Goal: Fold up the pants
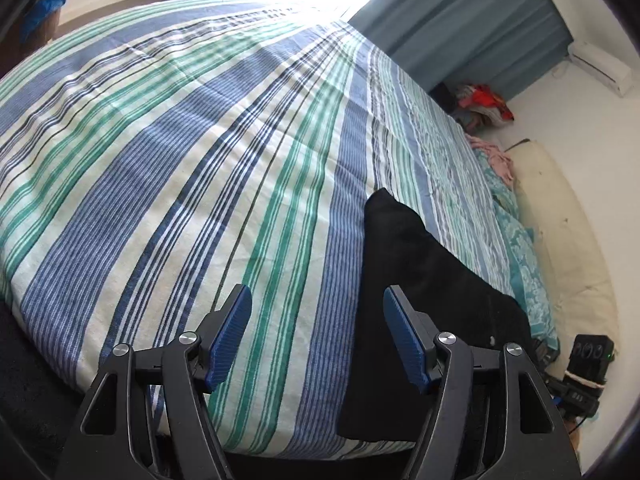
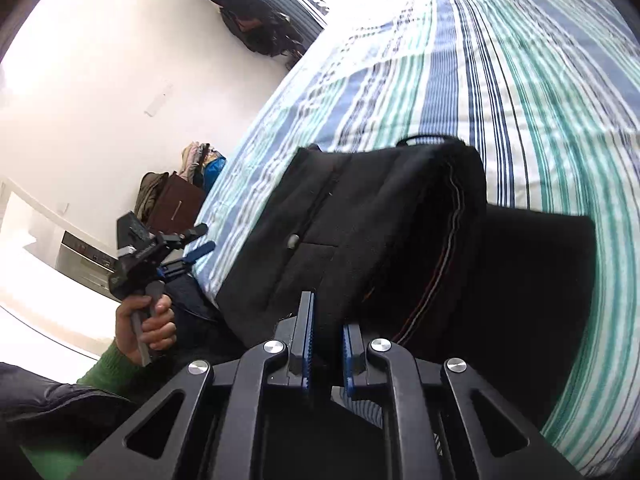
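Note:
The black pants (image 2: 360,240) lie folded on the striped bed cover (image 2: 520,100), waistband and a button showing. My right gripper (image 2: 326,320) is shut on the near edge of the pants. In the left wrist view the pants (image 1: 416,272) lie at the right, partly behind the right finger. My left gripper (image 1: 316,312) is open and empty over the bed's near edge, left of the pants. The left gripper also shows in the right wrist view (image 2: 196,240), held in a hand beside the bed.
The blue, green and white striped cover (image 1: 200,140) spans the bed. A teal patterned cloth (image 1: 520,248) and a cream cushion (image 1: 560,240) lie along the right side. Clothes piles (image 1: 484,104) sit by the wall. A brown bag (image 2: 176,208) stands beside the bed.

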Motion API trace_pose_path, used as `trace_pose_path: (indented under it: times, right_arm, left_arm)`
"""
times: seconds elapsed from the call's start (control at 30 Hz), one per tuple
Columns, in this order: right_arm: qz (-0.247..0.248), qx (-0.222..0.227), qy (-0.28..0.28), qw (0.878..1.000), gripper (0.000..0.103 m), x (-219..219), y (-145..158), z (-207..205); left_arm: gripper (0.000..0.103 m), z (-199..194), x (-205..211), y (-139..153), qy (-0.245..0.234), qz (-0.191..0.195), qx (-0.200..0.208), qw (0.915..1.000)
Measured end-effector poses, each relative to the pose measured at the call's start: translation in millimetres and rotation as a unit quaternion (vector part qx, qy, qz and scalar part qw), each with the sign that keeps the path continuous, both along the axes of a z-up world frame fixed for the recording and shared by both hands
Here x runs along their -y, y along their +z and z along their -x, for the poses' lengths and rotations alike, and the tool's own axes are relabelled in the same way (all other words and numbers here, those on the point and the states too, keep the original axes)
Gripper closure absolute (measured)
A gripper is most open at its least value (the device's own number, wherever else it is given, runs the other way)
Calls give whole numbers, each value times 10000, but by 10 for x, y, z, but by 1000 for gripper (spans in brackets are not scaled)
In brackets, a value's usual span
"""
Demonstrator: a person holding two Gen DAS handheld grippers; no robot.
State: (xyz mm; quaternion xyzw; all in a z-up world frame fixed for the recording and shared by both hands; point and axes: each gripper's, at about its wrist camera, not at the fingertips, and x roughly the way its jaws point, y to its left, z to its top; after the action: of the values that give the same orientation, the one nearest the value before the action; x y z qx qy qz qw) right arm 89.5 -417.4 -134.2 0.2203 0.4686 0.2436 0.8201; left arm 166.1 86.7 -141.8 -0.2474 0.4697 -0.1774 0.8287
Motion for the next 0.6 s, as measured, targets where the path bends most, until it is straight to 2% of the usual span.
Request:
trace_pose_path:
  times: [0.1, 0.23, 0.37, 0.47, 0.53, 0.6]
  right_arm:
    - [271, 179, -42, 9995, 91, 151, 295, 92]
    - [619, 36, -412, 9972, 90, 505, 266, 128]
    - [638, -368, -885, 9934, 91, 839, -12, 236]
    - [655, -1026, -1076, 9867, 90, 963, -427, 166]
    - [603, -1303, -1225, 9820, 85, 979, -659, 125]
    - [310, -1351, -1388, 9806, 76, 1037, -715, 112]
  left_arm:
    - [33, 0, 73, 16, -143, -31, 34, 9999]
    - [33, 22, 191, 54, -356, -114, 124, 9992]
    - [33, 70, 328, 95, -598, -204, 209, 9978]
    - [32, 93, 512, 107, -875, -415, 268, 9949]
    - [32, 117, 667, 119, -1112, -648, 305, 9912]
    - [31, 172, 806, 163, -1348, -893, 438, 9859]
